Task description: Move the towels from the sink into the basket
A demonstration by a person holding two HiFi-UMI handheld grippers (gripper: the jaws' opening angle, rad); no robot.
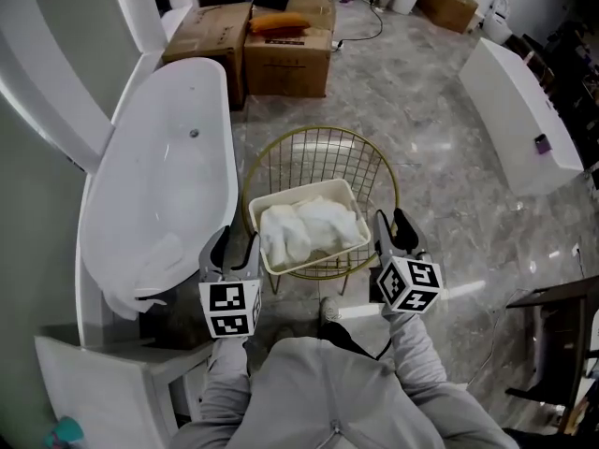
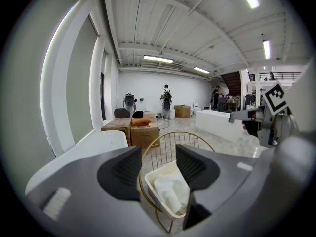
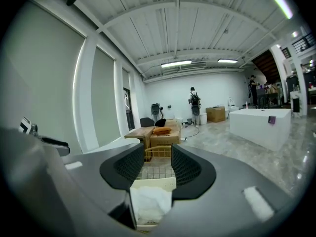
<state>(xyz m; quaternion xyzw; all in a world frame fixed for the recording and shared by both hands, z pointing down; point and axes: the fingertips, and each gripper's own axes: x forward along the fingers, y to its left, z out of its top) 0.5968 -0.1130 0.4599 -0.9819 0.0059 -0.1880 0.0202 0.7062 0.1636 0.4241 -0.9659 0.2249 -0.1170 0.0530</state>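
A pile of white towels [image 1: 309, 229] lies in a cream bin [image 1: 301, 193] that sits inside the gold wire basket [image 1: 323, 143] on the floor. Left of it stands the long white tub-like sink [image 1: 168, 176]; its inside looks bare. My left gripper [image 1: 234, 247] hovers at the bin's near left corner, my right gripper [image 1: 395, 228] at its near right corner. Both are open with nothing between the jaws. In the left gripper view the towels [image 2: 170, 189] and basket [image 2: 182, 142] show past the left gripper [image 2: 159, 169]. The right gripper [image 3: 158, 164] looks over the towels [image 3: 148, 201].
Two cardboard boxes [image 1: 281, 50] with an orange cushion [image 1: 278, 22] stand beyond the sink. A long white block [image 1: 519, 120] is at the right, a dark stand [image 1: 562, 344] at the near right. The person's grey sleeves fill the bottom. People stand far off [image 3: 192, 102].
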